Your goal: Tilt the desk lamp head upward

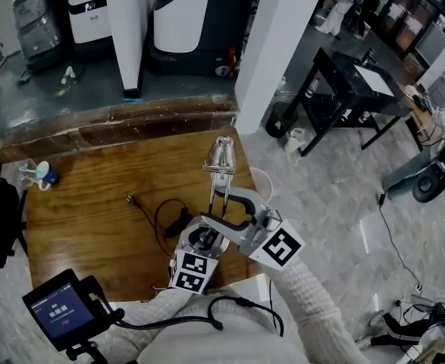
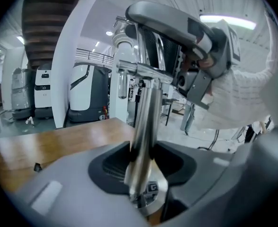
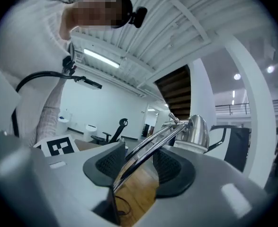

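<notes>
A chrome desk lamp [image 1: 220,158] stands near the right edge of a wooden table [image 1: 86,218]. Its bell-shaped head [image 3: 199,132] sits on twin rods above an upright post [image 2: 146,108]. My left gripper [image 1: 205,233] is low on that post, just above the round base, and its pads [image 2: 115,162] press on the post from both sides. My right gripper [image 1: 224,208] reaches in from the right, higher up. The twin rods [image 3: 148,150] run between its jaws, with a gap showing at the right-hand pad [image 3: 174,167].
A black cord [image 1: 165,217] with a plug [image 1: 131,200] lies left of the lamp. A small blue-and-white object [image 1: 46,174] sits at the table's left edge. A screen on a mount [image 1: 59,309] is at the lower left. The table ends just right of the lamp.
</notes>
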Demonstrator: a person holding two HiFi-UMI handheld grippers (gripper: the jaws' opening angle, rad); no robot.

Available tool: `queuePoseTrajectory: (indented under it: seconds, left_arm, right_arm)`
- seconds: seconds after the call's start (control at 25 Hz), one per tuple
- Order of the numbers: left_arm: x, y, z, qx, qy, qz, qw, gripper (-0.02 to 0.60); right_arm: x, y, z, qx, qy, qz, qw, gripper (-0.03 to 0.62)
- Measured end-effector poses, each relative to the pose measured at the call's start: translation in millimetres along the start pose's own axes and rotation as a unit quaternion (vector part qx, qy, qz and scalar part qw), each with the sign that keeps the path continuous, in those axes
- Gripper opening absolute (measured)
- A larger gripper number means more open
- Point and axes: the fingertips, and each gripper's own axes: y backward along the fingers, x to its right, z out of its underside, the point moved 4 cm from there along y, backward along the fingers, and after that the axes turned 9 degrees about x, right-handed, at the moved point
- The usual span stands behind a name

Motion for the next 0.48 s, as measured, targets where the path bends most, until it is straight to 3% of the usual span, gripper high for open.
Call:
queuePoseTrajectory:
  seconds: [0.32,0.48]
  left_arm:
    - [0,-6,1,-0.007,0.013,0.002,0.9999,0.161]
    - [0,-7,1,-0.008,0.016,0.001,0.9998,0.163]
  right_arm:
    - [-8,12,10,-0.010,0.058,0.017,0.998,0.189]
    - [-7,14,11,-0.002,0.059,0.014,0.998,0.189]
